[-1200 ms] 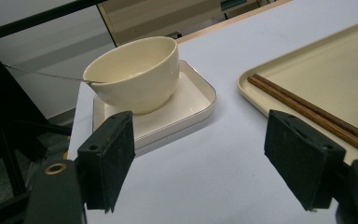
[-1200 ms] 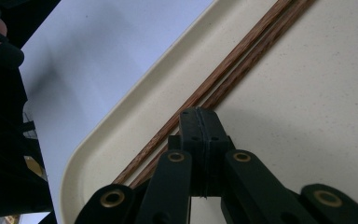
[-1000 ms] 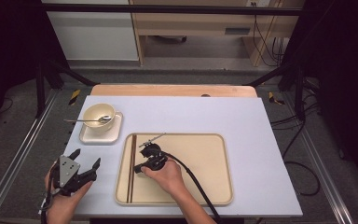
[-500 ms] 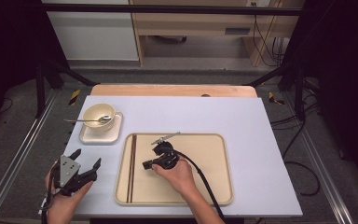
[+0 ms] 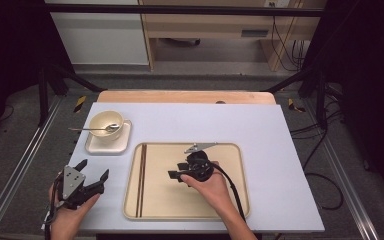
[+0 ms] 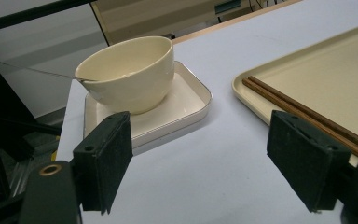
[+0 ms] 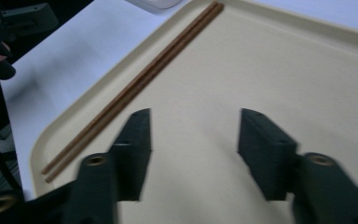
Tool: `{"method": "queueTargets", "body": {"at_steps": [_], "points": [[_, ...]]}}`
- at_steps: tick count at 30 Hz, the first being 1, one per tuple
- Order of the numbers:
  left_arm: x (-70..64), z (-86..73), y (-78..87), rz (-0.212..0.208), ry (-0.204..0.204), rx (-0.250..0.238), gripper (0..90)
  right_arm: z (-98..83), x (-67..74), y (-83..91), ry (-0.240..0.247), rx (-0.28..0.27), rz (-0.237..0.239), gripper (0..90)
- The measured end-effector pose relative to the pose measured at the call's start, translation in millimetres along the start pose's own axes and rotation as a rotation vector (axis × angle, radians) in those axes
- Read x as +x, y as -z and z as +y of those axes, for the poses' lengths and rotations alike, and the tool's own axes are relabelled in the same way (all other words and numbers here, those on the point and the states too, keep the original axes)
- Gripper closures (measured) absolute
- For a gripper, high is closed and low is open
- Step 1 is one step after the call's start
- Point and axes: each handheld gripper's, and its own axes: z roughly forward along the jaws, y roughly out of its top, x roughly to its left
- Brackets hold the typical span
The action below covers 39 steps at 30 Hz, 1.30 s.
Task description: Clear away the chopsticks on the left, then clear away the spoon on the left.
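Observation:
A pair of brown chopsticks (image 5: 141, 180) lies along the left edge of the beige tray (image 5: 230, 200). My right gripper (image 5: 176, 171) hovers over the tray's middle, to the right of the chopsticks. Its jaws have just been opening and are open with nothing between them. In the right gripper view, the chopsticks (image 7: 140, 84) run off to the upper left of the gripper (image 7: 193, 149). My left gripper (image 5: 94, 170) stands open over the bare table left of the tray. It faces a cream bowl (image 6: 128, 74) with a spoon (image 6: 32, 71) in it.
The bowl (image 5: 106, 124) sits on a small white dish (image 5: 95, 145) at the table's back left. A wooden strip (image 5: 185, 96) borders the far edge. Black frame posts and cables stand around the table. The right gripper's cable (image 5: 230, 185) trails across the tray.
My right gripper has moved right, away from the chopsticks toward the tray's middle, and its jaws have gone from shut to open. The left gripper has stayed put.

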Motion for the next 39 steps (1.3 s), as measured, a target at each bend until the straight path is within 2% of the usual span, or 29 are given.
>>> {"method": "queueTargets", "body": {"at_steps": [4, 7, 8, 11, 17, 19, 21, 24, 27, 31, 34, 37, 39], "points": [[4.7, 2.4, 0.0, -0.009, 0.027, -0.021, 19.4, -7.8, -5.3, 18.8, 0.045, -0.003, -0.052, 21.1], [9.2, 4.4, 0.2, -0.025, 0.045, -0.033, 16.7, -14.6, -8.0, 34.1, 0.071, -0.042, -0.091, 16.6], [10.8, 4.9, -0.3, -0.029, 0.046, -0.034, 15.4, -16.5, -8.9, 38.6, 0.095, -0.045, -0.107, 15.1], [17.2, 5.8, -1.6, -0.033, 0.074, -0.035, 13.2, -21.9, -8.3, 50.5, 0.145, -0.068, -0.195, 16.6], [34.1, 9.6, -4.5, -0.008, 0.121, -0.038, 12.0, -28.4, -6.7, 69.3, 0.197, -0.129, -0.248, 18.6], [40.9, 10.8, -8.8, 0.003, 0.133, -0.034, 12.3, -30.8, -5.7, 70.9, 0.229, -0.156, -0.274, 18.2], [47.1, 12.3, -14.8, 0.022, 0.133, -0.019, 12.5, -33.7, -6.9, 70.9, 0.269, -0.154, -0.299, 18.0], [56.8, 14.8, -25.2, 0.037, 0.167, -0.018, 12.6, -37.4, -7.8, 71.8, 0.308, -0.171, -0.329, 18.7], [65.6, 17.4, -35.5, 0.057, 0.193, -0.009, 12.3, -40.7, -9.1, 72.8, 0.329, -0.176, -0.335, 18.7], [75.0, 18.6, -47.9, 0.089, 0.249, -0.002, 12.4, -42.2, -9.5, 75.4, 0.338, -0.197, -0.333, 18.2], [81.0, 19.7, -57.5, 0.108, 0.274, 0.009, 13.1, -41.5, -8.7, 76.7, 0.338, -0.210, -0.328, 17.5], [87.1, 21.8, -67.7, 0.140, 0.275, 0.021, 14.9, -41.7, -8.0, 77.2, 0.341, -0.212, -0.329, 15.9], [91.6, 21.9, -74.1, 0.145, 0.303, 0.025, 16.1, -42.2, -7.9, 77.0, 0.342, -0.206, -0.337, 15.2]]}}
